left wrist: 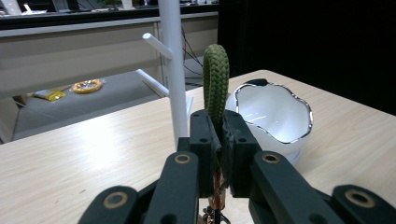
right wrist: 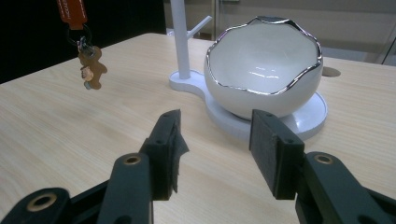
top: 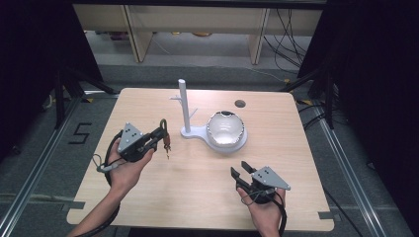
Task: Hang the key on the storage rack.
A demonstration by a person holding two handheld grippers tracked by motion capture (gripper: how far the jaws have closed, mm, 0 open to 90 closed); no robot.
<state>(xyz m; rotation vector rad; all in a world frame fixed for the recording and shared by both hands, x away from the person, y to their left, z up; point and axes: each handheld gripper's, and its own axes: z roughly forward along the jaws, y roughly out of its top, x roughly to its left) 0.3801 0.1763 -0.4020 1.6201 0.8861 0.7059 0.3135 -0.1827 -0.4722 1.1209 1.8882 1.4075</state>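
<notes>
A pale wood bench (top: 148, 197) stands on grey floor (top: 44, 148). At twelve o'clock runs light shelving (top: 197, 19); black curtains (top: 375, 74) hang at three and nine. Cables (top: 289, 34) trail at one o'clock.

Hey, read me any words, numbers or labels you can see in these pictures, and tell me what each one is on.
"5": black tape marking on the grey floor left of the table, seen in the high view.
Orange tag of the keychain held in the left gripper: pale lettering, too blurred and cropped to read.
Nothing readable on the white stand or the bowl.
</notes>
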